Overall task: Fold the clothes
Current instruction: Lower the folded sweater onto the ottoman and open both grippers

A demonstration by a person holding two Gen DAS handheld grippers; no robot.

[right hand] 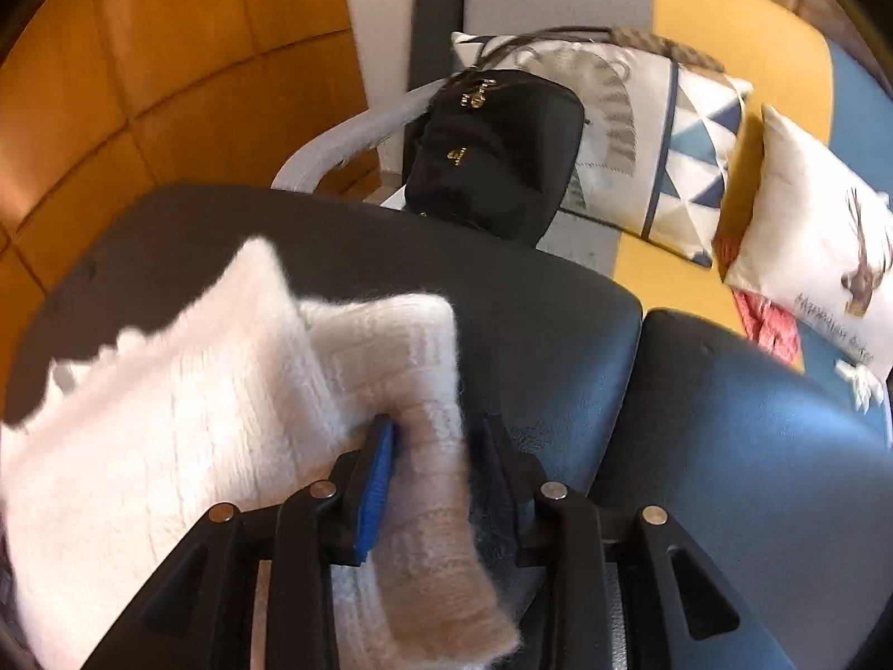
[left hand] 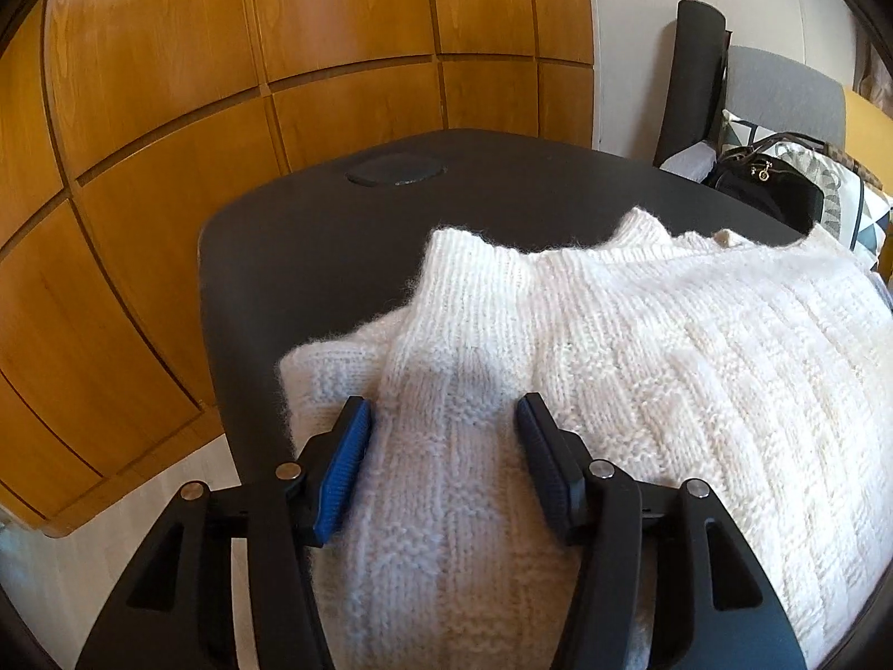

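White knitted sweater (left hand: 642, 368) on a dark surface (left hand: 312, 257), both grippers over its folds.

Left gripper (left hand: 443, 424) spread astride a folded sleeve; right gripper (right hand: 438, 435) spread around the other sleeve's edge. Wooden panelling (left hand: 167, 128) lies far left. Only the right view shows the black bag (right hand: 491, 151) and patterned cushions (right hand: 658, 134) just beyond the surface's far edge, on a yellow bed (right hand: 776, 44).

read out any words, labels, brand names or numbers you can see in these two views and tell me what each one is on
Nothing can be read for certain.
Deer cushion: a line of dark lettering under the animal, upside down in the right wrist view and too blurred to read.
Black bag: gold metal emblems, possibly a logo, too small to read.
White knitted sweater, both grippers and the dark table: no text visible.
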